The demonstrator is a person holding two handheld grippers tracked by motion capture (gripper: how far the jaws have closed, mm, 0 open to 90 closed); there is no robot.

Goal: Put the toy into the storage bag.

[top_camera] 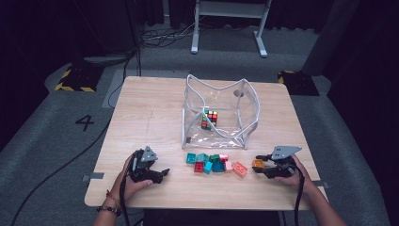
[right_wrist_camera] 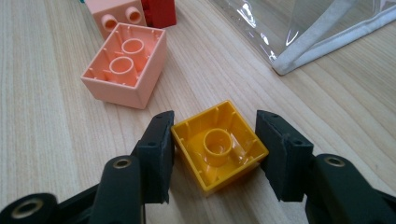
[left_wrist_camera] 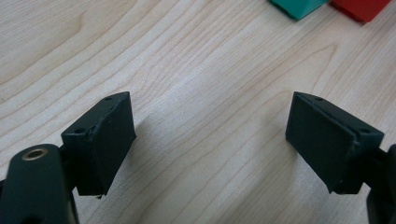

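- Across the middle of the high view I have the table [top_camera: 150, 108], with the clear plastic bag [top_camera: 249, 101] standing open in the upper centre and a colour cube [top_camera: 210, 118] inside it.
- Below the bag, centre frame, lies the cluster of bricks [top_camera: 209, 163]; a pink brick [right_wrist_camera: 125, 65] sits upside down in the upper left of the right gripper view, just apart from my target.
- At lower right of the high view my right gripper [right_wrist_camera: 215, 156] straddles the yellow brick [right_wrist_camera: 218, 147]. Its jaws stand half closed: the left pad touches the brick's edge, while the right pad is at or just off the far corner. I cannot tell if the grip is firm.
- At lower left my left gripper [left_wrist_camera: 210, 140] rests wide open over bare wood, holding nothing.
- Step in hand, as I judge it: the grasp of the yellow brick. Next I need to finish the squeeze, then lift and carry it towards the bag mouth.
- Target appearance: small, square, glossy yellow, hollow side up with one central tube, seated askew between the jaws.
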